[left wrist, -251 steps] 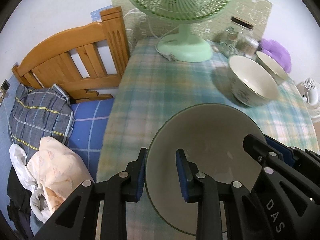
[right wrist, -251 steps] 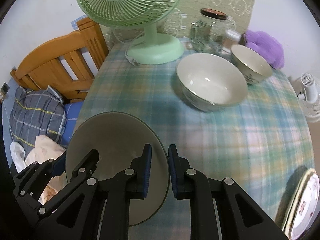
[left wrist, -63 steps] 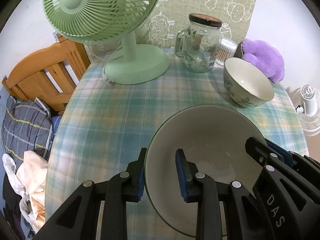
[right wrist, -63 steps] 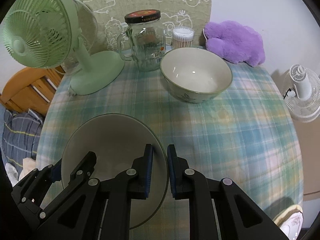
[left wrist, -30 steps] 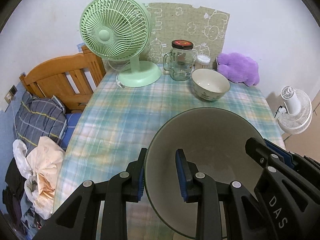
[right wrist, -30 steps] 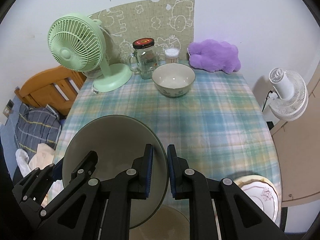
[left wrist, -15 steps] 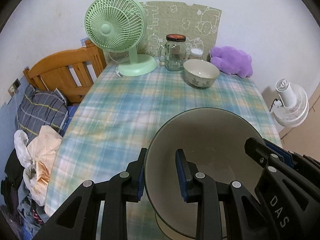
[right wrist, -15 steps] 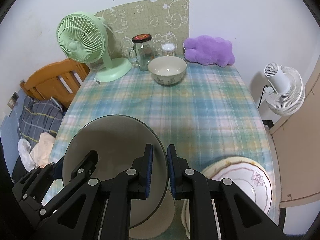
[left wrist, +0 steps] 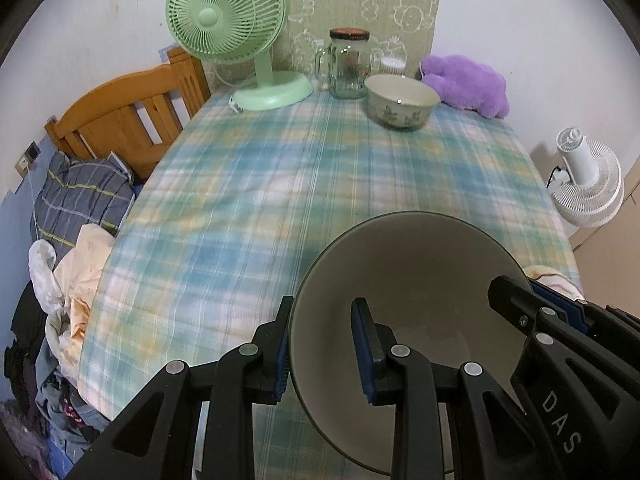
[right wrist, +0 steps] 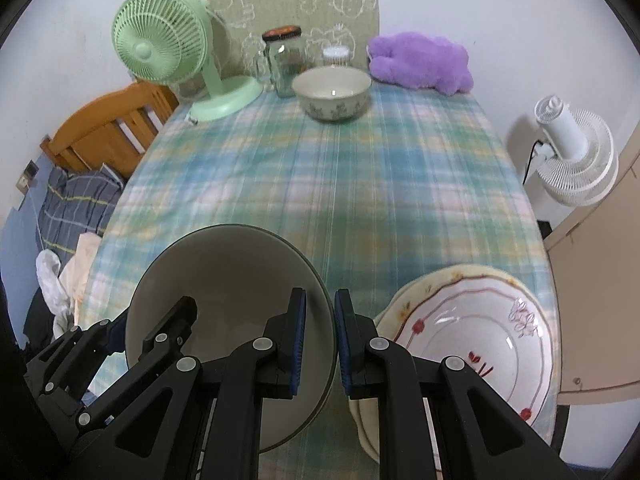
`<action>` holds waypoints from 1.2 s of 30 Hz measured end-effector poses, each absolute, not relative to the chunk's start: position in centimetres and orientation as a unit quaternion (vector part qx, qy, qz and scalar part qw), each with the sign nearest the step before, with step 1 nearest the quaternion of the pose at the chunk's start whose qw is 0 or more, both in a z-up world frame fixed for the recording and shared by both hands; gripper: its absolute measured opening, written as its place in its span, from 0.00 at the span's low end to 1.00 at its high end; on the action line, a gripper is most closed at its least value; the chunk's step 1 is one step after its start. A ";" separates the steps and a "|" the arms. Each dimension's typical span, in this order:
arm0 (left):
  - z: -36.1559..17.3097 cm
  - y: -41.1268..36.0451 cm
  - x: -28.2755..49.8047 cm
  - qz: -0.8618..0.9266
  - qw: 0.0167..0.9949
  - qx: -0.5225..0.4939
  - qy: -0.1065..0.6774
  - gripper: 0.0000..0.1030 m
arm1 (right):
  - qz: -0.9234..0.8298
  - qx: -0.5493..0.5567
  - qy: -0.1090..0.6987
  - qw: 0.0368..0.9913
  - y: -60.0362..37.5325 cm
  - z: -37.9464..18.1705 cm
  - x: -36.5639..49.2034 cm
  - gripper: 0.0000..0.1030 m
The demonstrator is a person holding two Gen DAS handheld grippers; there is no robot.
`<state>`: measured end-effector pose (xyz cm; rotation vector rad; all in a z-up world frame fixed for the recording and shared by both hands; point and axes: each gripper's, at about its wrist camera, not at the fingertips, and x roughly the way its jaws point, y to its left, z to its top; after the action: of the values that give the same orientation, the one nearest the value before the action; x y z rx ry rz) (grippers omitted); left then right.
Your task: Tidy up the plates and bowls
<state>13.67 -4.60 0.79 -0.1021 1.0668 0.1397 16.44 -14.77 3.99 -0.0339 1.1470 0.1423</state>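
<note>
The large bowl [left wrist: 408,280] hung over the near end of the plaid table [left wrist: 320,184], its rim pinched on one side by the left gripper [left wrist: 320,354] and on the other by the right gripper [right wrist: 320,344]. Just beside it lay the flowered plates [right wrist: 472,328], at the table's right edge. Open cloth stretched to the small bowl [left wrist: 401,102] by the fan [left wrist: 240,36]. Half a second before, less of the plates showed.
</note>
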 end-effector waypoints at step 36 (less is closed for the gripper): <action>-2.9 -4.6 13.0 0.062 0.838 -0.037 0.540 0.29 | 0.073 -0.042 0.559 0.825 -14.4 0.2 15.6 0.18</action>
<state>13.02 -4.60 -2.91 -0.0786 1.1427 0.1314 15.62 -14.41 0.22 -0.0900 1.1887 0.1545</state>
